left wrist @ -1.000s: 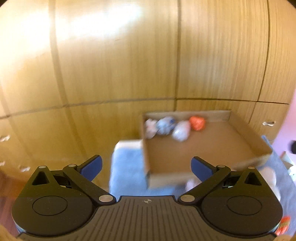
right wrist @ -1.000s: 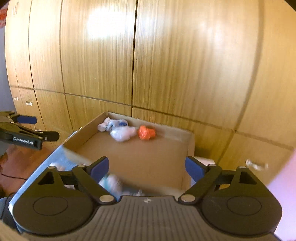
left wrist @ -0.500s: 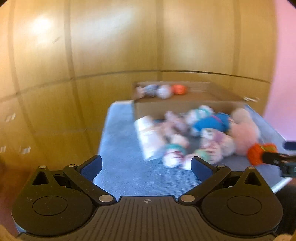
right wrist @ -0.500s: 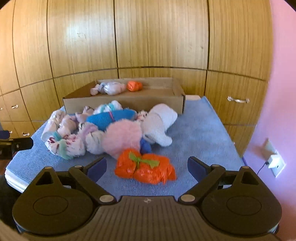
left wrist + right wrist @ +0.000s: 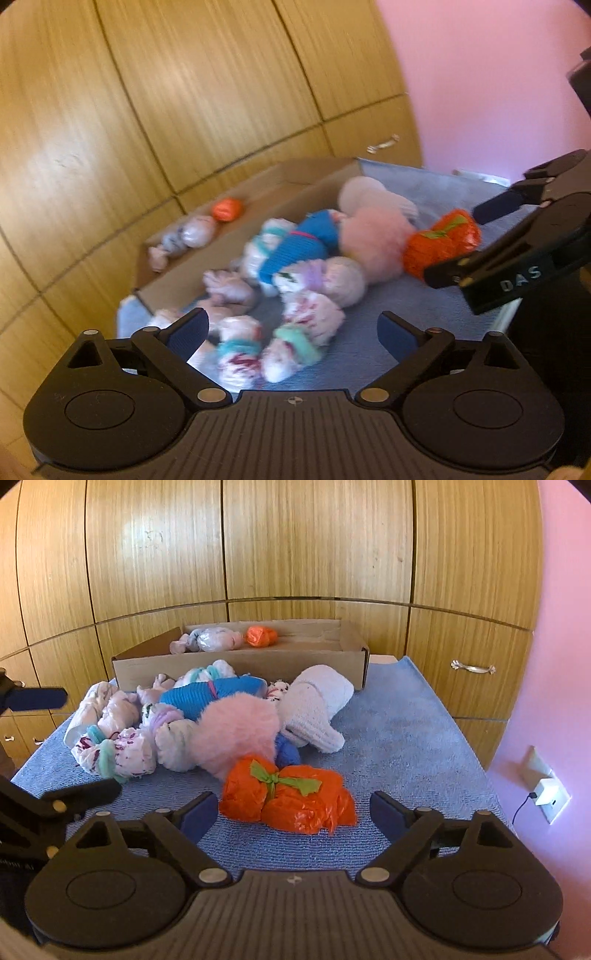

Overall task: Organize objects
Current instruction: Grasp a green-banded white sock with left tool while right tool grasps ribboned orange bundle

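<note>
A pile of rolled socks and soft bundles lies on a blue mat [image 5: 399, 734]. An orange bundle tied with green [image 5: 291, 797] lies nearest my right gripper [image 5: 291, 814], which is open and empty just in front of it. Behind it are a fluffy pink bundle [image 5: 236, 734], a white fuzzy sock [image 5: 317, 701] and a blue knit roll [image 5: 210, 698]. My left gripper [image 5: 293, 332] is open and empty over white bundles with teal bands [image 5: 291, 347]. A cardboard box [image 5: 240, 664] at the back holds an orange ball [image 5: 260, 636] and pale bundles [image 5: 210, 642].
Wooden cabinet doors [image 5: 314, 546] stand behind the mat, with a metal handle [image 5: 472, 666] at the right. A pink wall [image 5: 561, 664] with a socket and charger [image 5: 546, 792] is on the right. The right gripper shows in the left wrist view [image 5: 480, 236].
Both grippers have pulled back and tilted down from the box to the pile on the mat. The left view has swung right, bringing the right gripper and pink wall into sight.
</note>
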A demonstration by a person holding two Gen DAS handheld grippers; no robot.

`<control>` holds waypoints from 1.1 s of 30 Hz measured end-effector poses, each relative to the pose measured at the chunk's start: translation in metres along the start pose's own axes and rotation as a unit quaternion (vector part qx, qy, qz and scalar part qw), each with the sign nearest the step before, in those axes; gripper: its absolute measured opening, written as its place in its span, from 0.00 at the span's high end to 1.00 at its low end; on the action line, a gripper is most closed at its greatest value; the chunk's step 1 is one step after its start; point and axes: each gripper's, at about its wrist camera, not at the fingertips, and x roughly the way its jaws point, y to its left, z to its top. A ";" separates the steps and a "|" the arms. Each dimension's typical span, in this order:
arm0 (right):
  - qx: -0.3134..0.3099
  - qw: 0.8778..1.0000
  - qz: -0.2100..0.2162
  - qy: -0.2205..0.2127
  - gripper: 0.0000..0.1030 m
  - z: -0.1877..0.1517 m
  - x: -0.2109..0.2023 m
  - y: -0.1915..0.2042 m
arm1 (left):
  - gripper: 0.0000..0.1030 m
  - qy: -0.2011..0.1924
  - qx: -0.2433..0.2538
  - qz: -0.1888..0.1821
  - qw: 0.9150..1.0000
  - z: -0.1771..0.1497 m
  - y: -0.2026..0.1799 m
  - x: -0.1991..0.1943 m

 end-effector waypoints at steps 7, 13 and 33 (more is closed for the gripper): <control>-0.010 1.000 0.013 0.008 0.36 0.001 0.004 0.001 | 0.09 0.036 -0.074 -0.030 0.996 -0.003 0.006 0.010; -0.011 1.000 0.016 0.006 0.40 0.000 0.002 -0.004 | 0.08 0.061 -0.112 -0.036 0.991 -0.004 0.002 0.024; -0.046 0.998 0.029 -0.010 0.53 -0.008 -0.010 -0.012 | 0.35 0.070 -0.135 -0.002 0.988 0.003 0.003 0.035</control>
